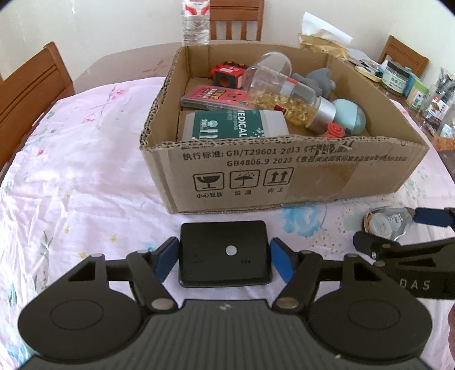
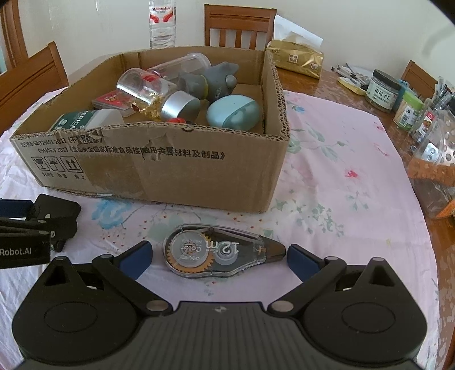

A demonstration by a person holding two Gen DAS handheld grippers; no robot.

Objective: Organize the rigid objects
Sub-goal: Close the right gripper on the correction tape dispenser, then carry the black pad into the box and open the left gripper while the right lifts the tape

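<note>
A flat black box [image 1: 224, 253] lies on the flowered cloth in front of the cardboard box [image 1: 312, 173]. My left gripper [image 1: 224, 257] is shut on it, one blue pad against each short side. In the right wrist view a clear correction tape dispenser [image 2: 221, 252] lies on the cloth between the fingers of my right gripper [image 2: 217, 252]. That gripper is open, with a small gap on each side of the dispenser. The cardboard box [image 2: 176, 168] holds a capsule bottle [image 1: 287, 94], a green-labelled medical tub [image 1: 227, 128], a light blue case [image 2: 233, 112], a grey toy and red items.
Wooden chairs [image 1: 25, 88] ring the table. A water bottle [image 2: 162, 24] and a gold packet [image 2: 298, 59] stand behind the cardboard box. Jars and a clear container [image 2: 435, 159] crowd the right edge. The right gripper [image 1: 398, 230] sits close beside my left one.
</note>
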